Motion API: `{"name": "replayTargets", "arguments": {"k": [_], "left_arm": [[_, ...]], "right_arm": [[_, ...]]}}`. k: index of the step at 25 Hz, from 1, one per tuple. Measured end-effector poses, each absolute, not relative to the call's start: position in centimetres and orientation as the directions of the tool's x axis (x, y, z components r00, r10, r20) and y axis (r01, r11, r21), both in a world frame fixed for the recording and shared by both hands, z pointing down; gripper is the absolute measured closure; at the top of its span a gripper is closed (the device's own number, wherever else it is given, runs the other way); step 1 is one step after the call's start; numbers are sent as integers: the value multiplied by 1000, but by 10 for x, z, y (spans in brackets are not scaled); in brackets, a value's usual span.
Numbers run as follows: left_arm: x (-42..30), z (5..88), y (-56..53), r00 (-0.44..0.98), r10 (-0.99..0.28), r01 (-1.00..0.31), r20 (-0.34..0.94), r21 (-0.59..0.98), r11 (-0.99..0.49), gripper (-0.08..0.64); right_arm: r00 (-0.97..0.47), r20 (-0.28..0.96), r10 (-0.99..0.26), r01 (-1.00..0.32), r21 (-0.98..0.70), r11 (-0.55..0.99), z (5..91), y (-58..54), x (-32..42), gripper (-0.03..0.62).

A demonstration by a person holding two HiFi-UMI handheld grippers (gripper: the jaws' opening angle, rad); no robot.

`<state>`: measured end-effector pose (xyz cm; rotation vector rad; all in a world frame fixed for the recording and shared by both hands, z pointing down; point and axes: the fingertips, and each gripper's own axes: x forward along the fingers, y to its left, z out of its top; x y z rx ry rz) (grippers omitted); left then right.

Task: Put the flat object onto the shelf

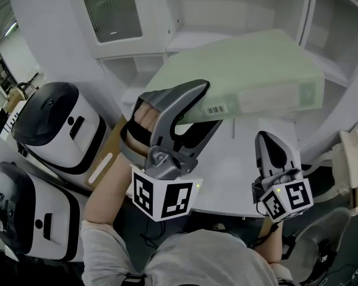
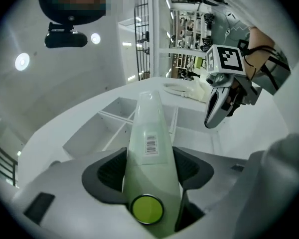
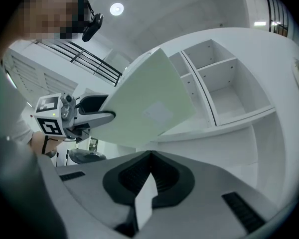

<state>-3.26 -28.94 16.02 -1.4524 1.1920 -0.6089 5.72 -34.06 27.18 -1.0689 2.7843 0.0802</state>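
Note:
The flat object is a pale green binder [image 1: 250, 70] with a barcode label on its spine. My left gripper [image 1: 210, 105] is shut on the binder's near corner and holds it level in the air in front of the white shelf unit [image 1: 185, 40]. In the left gripper view the binder [image 2: 149, 148] runs edge-on between the jaws of the left gripper [image 2: 149, 171]. My right gripper [image 1: 273, 145] hangs lower and to the right, apart from the binder, its jaws together with nothing in them. From the right gripper view the binder [image 3: 149, 103] tilts before the open shelf compartments [image 3: 224, 93].
Two white-and-black rounded machines [image 1: 53, 124] [image 1: 24, 213] stand at the left. A white table top [image 1: 232, 183] lies under the grippers. A wire rack [image 2: 142, 34] rises behind the shelf unit. Some white items [image 1: 355, 165] sit at the right edge.

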Motion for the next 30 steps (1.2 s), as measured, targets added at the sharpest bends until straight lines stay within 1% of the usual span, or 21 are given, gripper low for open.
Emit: {"name": "replayTargets", "arguments": {"k": [10, 18, 25, 30], "left_arm": [[-13, 156, -327, 374, -900, -112, -223, -974, 195, 268], [-14, 161, -364, 362, -911, -67, -198, -980, 186, 268], [-13, 178, -390, 358, -924, 25, -137, -987, 156, 268], [-15, 180, -407, 349, -930, 30, -113, -991, 131, 268]], "right_arm": [[-733, -172, -659, -668, -4, 744, 272, -357, 87, 583], [-728, -157, -668, -676, -2, 737, 276, -367, 99, 583], [-720, -148, -678, -685, -4, 729, 279, -375, 104, 583], [-717, -142, -683, -689, -3, 724, 281, -382, 104, 583]]}}
